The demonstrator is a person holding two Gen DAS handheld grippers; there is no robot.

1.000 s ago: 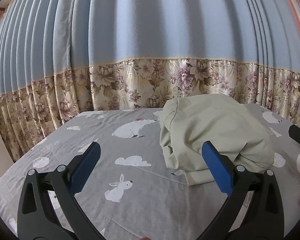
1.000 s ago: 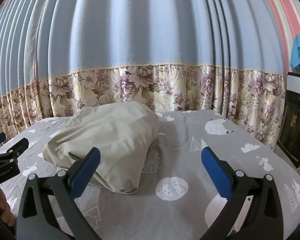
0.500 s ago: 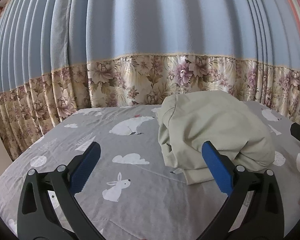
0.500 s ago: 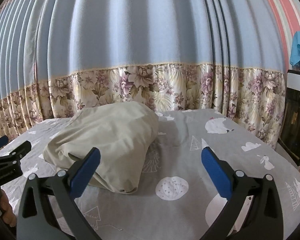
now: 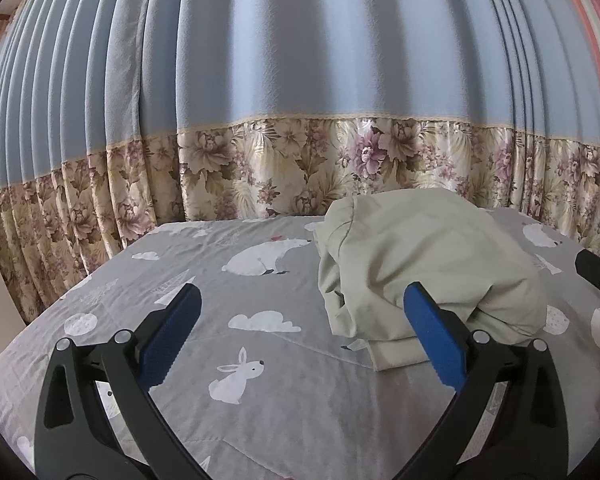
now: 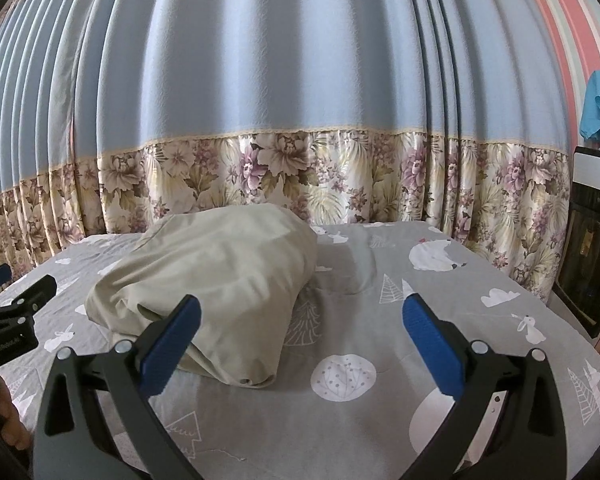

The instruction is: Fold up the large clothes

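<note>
One garment (image 5: pixel 428 264) shows in my left view, pale green-beige, sitting on the bed (image 5: pixel 260 400) in a puffy bundle w/ flat layers poking out at the bottom front. It lies ahead & to the right of my left gripper (image 5: pixel 300 328). My blue fingers (image 5: pixel 172 332) are spread wide apart, holding nothing. The other gripper's tip peeks in at the right edge. Behind the bed hangs 1 long curtain (image 5: pixel 300 80), blue on top, flowers below.

Right view: same 1 garment (image 6: pixel 220 280), now ahead & to the left of my right gripper (image 6: pixel 300 328). Fingers (image 6: pixel 432 340) spread wide here too, nothing in them. The bundle is rounded & lumpy, w/ loose edges near the front.

How far along? Could be a heap waiting to be laid flat, or a rough fold nearly done. I can't tell which. It's not a neat flat fold.

Count: 1 garment, 2 grippers, 1 bed, 1 curtain.
</note>
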